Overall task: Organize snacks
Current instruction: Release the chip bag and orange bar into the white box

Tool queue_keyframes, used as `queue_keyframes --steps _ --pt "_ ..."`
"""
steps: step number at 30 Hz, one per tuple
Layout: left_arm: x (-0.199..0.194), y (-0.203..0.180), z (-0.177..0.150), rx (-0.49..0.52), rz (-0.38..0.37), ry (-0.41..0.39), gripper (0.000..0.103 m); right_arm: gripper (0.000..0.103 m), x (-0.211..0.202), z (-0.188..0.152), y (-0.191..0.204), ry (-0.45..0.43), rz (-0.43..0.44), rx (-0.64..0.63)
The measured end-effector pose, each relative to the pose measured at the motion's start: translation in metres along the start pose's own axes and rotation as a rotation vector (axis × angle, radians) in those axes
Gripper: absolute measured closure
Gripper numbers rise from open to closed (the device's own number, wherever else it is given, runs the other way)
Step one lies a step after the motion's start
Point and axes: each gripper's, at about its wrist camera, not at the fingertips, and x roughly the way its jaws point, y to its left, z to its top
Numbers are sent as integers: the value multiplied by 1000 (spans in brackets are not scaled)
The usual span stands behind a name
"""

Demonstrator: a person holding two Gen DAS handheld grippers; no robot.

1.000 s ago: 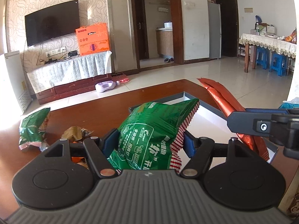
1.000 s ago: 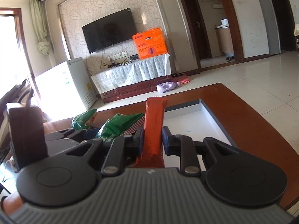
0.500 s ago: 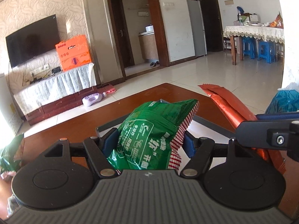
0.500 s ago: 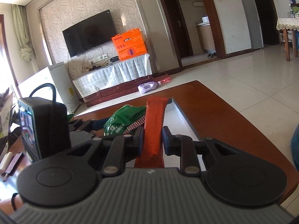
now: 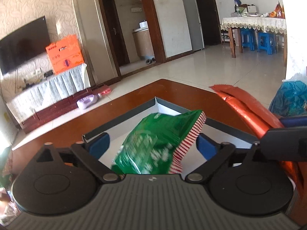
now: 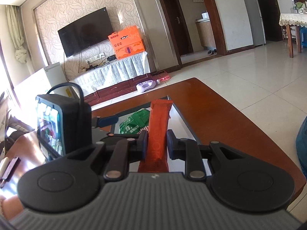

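Note:
A green snack bag (image 5: 153,145) with a red-striped edge sits between the fingers of my left gripper (image 5: 152,145), blurred, over the white tray (image 5: 165,109) with a dark rim. The left jaws stand wide apart and clear of the bag. My right gripper (image 6: 157,143) is shut on a long orange snack packet (image 6: 158,126), held upright over the same tray (image 6: 177,115). The orange packet (image 5: 247,109) also shows at the right of the left wrist view, and the green bag (image 6: 134,123) shows in the right wrist view.
The tray lies on a brown wooden table (image 5: 184,90) whose far corner and right edge (image 6: 239,126) are close. A blue plastic bag (image 5: 291,99) sits at the right. The left gripper's camera unit (image 6: 61,126) stands left of my right gripper. Small items (image 6: 9,166) lie at the table's left.
My left gripper has opened and the green bag has slipped down between its fingers over the tray. Both grippers have swung further right over the tray. The right gripper keeps its hold.

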Motion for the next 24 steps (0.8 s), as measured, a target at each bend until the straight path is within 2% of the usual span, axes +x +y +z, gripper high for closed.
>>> queue_keyframes --steps 3,7,11,15,19,22,24 --pt "-3 2 -2 56 -15 -2 3 78 1 -1 -3 10 -9 3" --pt "-34 5 -11 147 -42 -52 2 78 5 0 -8 31 -13 22" --pt "-60 13 -24 174 -137 -50 2 79 20 -1 -8 88 7 39" --pt "-75 22 -41 194 -202 -30 2 79 37 -7 -5 163 -14 14" --pt "-82 33 -53 172 -219 -9 2 79 48 -12 4 227 -5 -17" --pt "-83 42 -53 127 -226 10 2 79 57 -2 19 247 49 -46" --pt "-81 47 -55 102 -228 21 2 78 76 0 36 306 69 -104"
